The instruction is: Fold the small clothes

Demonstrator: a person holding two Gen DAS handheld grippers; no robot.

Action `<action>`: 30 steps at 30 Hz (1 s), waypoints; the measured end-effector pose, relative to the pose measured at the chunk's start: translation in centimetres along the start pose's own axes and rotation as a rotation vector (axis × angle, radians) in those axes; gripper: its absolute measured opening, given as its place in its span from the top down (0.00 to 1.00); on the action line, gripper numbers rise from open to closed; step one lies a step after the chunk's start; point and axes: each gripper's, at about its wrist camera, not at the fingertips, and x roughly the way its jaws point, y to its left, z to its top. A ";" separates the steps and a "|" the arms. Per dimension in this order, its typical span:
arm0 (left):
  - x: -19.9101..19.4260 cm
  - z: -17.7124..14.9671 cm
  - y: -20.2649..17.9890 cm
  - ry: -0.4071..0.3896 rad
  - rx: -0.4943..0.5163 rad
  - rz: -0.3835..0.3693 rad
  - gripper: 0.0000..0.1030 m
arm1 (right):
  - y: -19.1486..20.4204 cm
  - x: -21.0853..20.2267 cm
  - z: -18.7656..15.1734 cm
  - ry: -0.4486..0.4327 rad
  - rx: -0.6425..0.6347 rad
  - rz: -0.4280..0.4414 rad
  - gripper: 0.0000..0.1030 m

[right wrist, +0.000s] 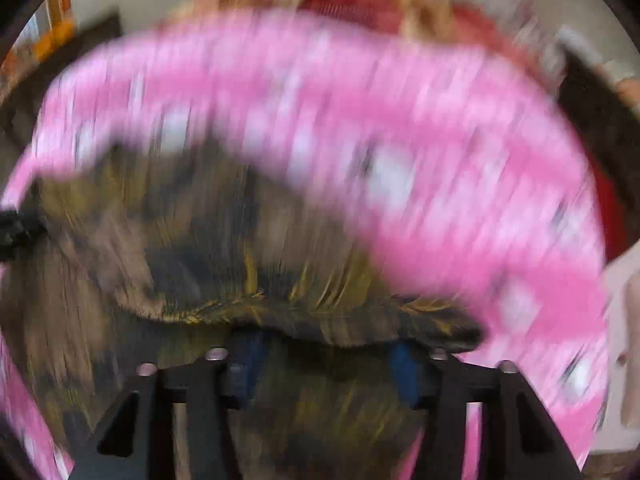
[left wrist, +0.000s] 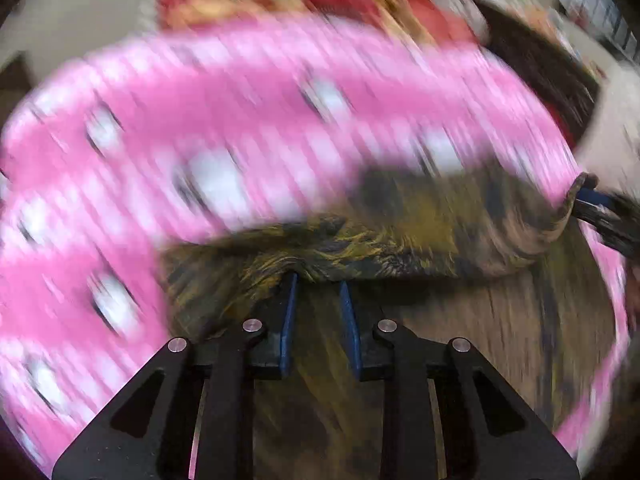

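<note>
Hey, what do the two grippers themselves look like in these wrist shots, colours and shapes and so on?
Both match. The left gripper has a black frame with triangular cut-outs, round silver pins at the linkage joints, and two slim black fingers lined with blue pads. The right gripper, though blurred, shows the same black frame, silver pins and blue pads. No cables, markings or sleeves show.
</note>
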 end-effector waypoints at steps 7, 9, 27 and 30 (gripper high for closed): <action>-2.5 2.8 2.7 -0.148 -0.251 0.026 0.65 | -1.1 -4.8 2.4 -0.220 0.165 0.013 0.29; -1.0 1.9 1.3 -0.135 -0.223 0.016 0.60 | 0.6 -3.5 1.8 -0.197 0.160 -0.010 0.29; 3.2 -1.8 1.8 -0.110 -0.244 0.010 0.48 | 3.3 5.8 -1.9 -0.031 0.318 -0.173 0.13; 4.2 -2.3 1.6 -0.113 -0.253 0.002 0.48 | 3.4 5.6 -2.0 -0.034 0.313 -0.182 0.13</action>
